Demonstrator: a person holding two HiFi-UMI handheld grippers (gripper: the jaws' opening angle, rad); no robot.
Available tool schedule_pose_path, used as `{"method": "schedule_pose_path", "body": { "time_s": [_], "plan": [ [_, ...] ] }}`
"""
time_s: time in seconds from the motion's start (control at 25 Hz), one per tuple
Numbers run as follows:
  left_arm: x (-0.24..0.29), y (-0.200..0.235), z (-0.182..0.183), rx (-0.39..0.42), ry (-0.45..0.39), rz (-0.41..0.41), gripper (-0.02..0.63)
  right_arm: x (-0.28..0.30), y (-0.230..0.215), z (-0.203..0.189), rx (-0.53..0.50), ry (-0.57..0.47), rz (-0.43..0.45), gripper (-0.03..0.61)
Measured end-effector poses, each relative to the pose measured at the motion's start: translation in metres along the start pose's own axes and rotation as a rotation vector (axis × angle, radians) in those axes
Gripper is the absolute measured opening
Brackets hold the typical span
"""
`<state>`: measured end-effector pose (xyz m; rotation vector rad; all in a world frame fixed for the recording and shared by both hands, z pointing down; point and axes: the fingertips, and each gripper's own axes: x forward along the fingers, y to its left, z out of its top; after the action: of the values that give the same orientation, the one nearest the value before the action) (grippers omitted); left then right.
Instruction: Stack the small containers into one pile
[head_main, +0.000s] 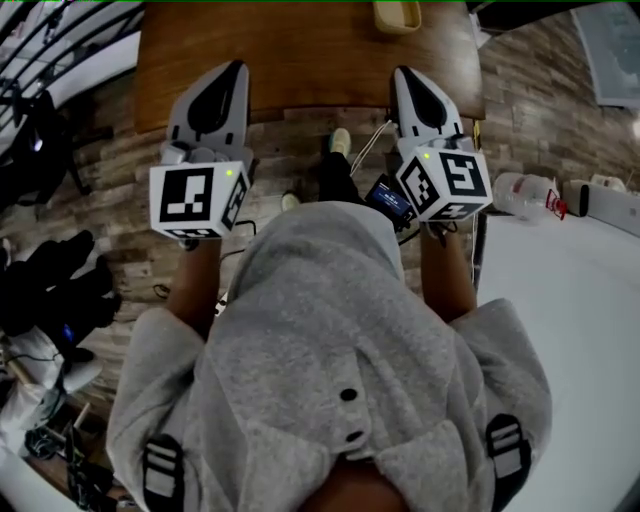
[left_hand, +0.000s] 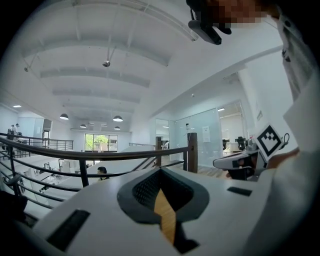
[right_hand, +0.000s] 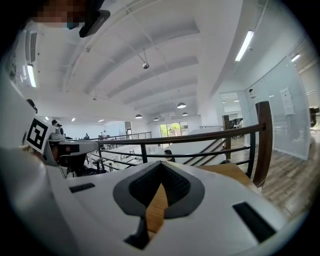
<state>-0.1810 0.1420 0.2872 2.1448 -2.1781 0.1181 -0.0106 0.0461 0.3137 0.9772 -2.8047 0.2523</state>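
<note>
Small container at table far edge; left claw, right claw clenched empty, level, parallel.

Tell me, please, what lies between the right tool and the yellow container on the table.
Nothing but bare wooden table, in the head view, separates the right tool from the container.
</note>
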Motion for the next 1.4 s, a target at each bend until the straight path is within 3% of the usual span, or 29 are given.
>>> {"method": "schedule_pose_path", "body": {
  "time_s": [0.32,0.8,1.4],
  "plan": [
    [-0.066,-0.010,-0.002,-0.021,-0.007,-0.010,0.012,-0.051,0.041,-0.010,-0.022,0.034,-0.012,0.011],
    [-0.081,-0.038,-0.004,-0.030,0.010,-0.028,0.012,-0.078,0.039,-0.021,-0.006,0.063,-0.013,0.011],
    [-0.032,-0.108,-0.005,0.017,0.061,-0.053,0.012,-0.108,-0.042,-0.014,0.034,0.030,-0.047,0.011]
  ]
}}
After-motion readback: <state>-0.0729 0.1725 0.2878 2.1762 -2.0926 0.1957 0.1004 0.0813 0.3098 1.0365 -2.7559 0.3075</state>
